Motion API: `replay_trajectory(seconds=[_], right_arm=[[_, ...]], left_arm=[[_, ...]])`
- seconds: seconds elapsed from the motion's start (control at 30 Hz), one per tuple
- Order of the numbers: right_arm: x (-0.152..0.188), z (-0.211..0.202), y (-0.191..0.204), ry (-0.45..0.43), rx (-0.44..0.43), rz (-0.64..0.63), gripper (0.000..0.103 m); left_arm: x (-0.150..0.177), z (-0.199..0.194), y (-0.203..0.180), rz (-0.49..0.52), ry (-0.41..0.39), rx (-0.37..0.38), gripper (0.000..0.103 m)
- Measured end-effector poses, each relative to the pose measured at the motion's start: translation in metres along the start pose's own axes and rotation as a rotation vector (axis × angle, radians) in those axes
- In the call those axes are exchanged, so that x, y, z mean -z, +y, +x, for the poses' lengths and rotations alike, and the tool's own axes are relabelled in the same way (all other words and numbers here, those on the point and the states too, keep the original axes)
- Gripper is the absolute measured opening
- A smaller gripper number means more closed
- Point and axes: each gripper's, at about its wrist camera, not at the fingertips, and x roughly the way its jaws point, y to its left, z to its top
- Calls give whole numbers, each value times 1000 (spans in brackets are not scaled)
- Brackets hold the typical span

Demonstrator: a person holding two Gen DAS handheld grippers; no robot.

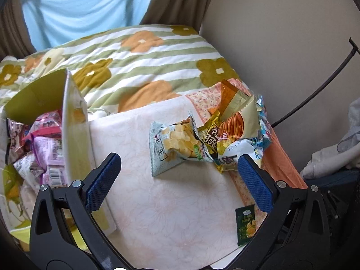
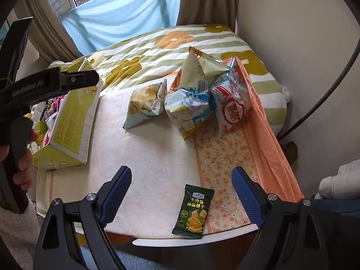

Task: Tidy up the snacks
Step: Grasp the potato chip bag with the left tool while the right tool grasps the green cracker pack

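A pile of snack bags lies on the white cloth-covered table (image 1: 157,202): a pale chip bag (image 1: 173,146), a gold bag (image 1: 209,139), a stick-snack bag (image 1: 238,119). In the right wrist view the chip bag (image 2: 146,103), a blue-white bag (image 2: 189,110) and a red-white bag (image 2: 234,108) show. A small dark green cracker packet (image 2: 194,212) lies near the front edge, also in the left wrist view (image 1: 246,225). My left gripper (image 1: 177,177) is open and empty above the table. My right gripper (image 2: 182,191) is open, with the green packet between its jaws.
A green-and-white cardboard box (image 2: 74,117) stands at the table's left, holding several pink and purple packets (image 1: 45,148). A flowered quilt (image 1: 139,60) lies behind. An orange patterned cloth (image 2: 225,157) covers the table's right. Wall and black cable (image 2: 326,90) at right.
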Motion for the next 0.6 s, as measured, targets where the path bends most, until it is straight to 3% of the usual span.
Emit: replay_trajectory(seconds=[0.27, 0.6], right_arm=[[27, 47, -16, 117, 9, 7, 88], [41, 84, -6, 181, 68, 59, 88]], left_arm=[[-18, 85, -5, 11, 123, -24, 102], [-18, 162, 7, 13, 245, -11, 102]])
